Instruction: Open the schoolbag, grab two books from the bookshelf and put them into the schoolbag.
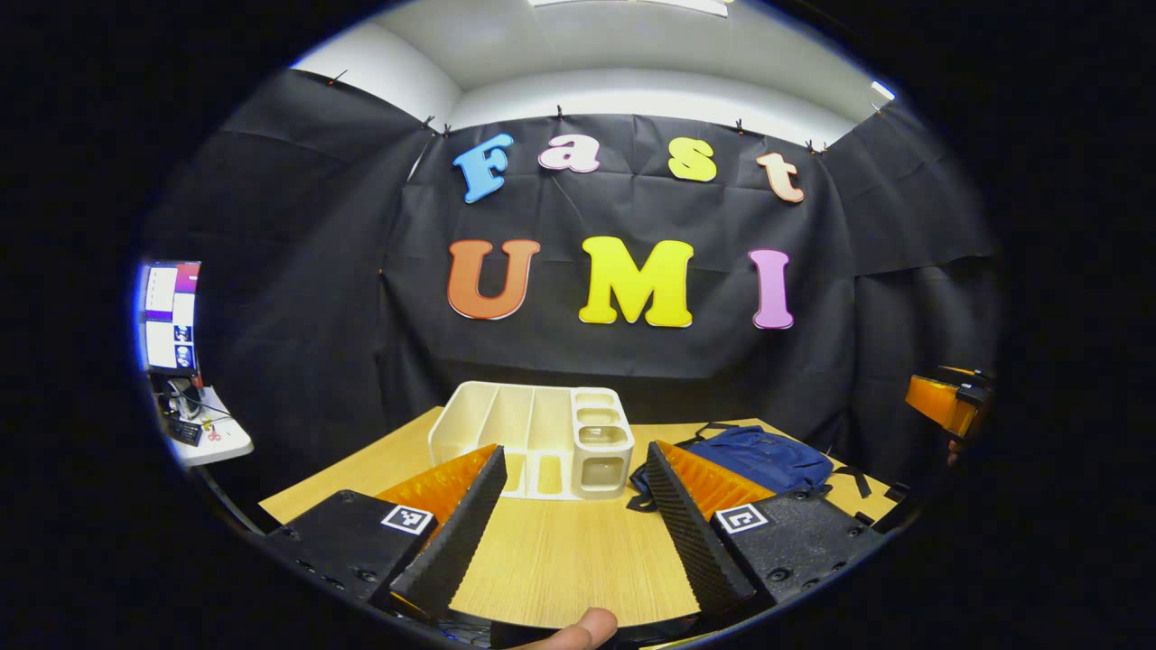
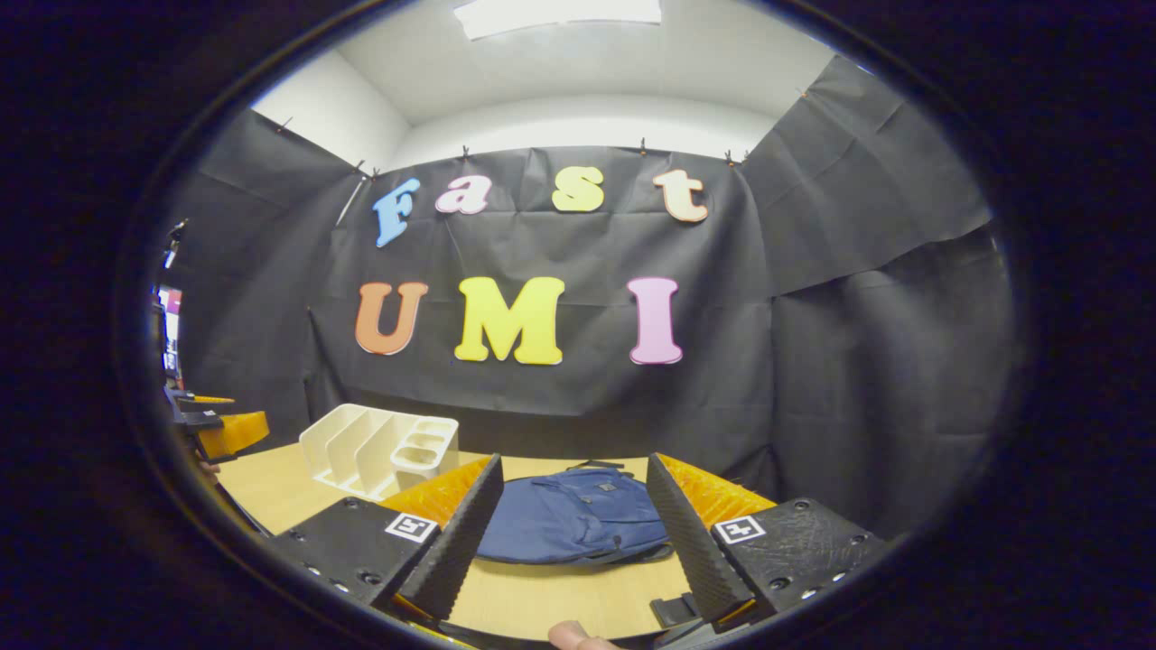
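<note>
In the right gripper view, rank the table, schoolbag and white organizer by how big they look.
1. Table, widest, spanning under everything.
2. Schoolbag, lying flat and closest to the right gripper.
3. White organizer, though it sits farther back, so its true size against the bag is unsure.

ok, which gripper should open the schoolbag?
Right. The right gripper is open and faces the schoolbag straight ahead; the left gripper faces the bookshelf instead.
</note>
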### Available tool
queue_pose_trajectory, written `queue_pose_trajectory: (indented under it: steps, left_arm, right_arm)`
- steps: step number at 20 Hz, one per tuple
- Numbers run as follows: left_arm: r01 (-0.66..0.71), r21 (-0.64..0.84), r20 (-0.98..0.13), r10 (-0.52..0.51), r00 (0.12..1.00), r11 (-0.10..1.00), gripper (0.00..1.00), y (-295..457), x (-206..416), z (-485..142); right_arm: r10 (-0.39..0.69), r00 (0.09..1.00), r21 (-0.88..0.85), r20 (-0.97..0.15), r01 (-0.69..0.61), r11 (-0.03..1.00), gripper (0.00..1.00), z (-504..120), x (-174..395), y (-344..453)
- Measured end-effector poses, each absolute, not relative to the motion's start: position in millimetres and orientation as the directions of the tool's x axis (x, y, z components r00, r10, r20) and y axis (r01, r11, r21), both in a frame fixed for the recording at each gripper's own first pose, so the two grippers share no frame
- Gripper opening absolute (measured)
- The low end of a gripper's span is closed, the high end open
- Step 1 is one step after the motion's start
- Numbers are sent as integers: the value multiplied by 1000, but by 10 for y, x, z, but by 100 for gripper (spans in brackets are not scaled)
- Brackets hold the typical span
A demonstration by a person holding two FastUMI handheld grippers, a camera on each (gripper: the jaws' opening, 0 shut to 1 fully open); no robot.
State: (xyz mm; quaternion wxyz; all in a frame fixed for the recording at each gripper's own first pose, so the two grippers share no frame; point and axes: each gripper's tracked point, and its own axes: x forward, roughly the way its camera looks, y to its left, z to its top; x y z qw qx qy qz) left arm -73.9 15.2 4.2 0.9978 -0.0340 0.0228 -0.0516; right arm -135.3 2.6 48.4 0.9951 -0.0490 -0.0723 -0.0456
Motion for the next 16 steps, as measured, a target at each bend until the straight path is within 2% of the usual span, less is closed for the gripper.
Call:
queue_pose_trajectory:
  steps: [5, 11, 13, 16]
  left_arm:
    - [71, -44, -32, -72, 997, 997, 97, 202, -768, 90]
    - [91, -58, -71, -95, 993, 994, 97, 121, -712, -11]
    - [99, -61, -78, -104, 992, 993, 98, 76, -722, -28]
    - [94, -41, -85, -97, 992, 995, 98, 76, -682, -53]
  right_arm:
    - [-35, 992, -105, 121, 48, 993, 95, 324, -1280, 173]
    - [-52, 990, -105, 132, 66, 992, 98, 332, -1270, 82]
    - [-47, 990, -110, 132, 62, 992, 93, 328, -1263, 86]
    - [-41, 992, -121, 120, 56, 991, 95, 280, -1249, 81]
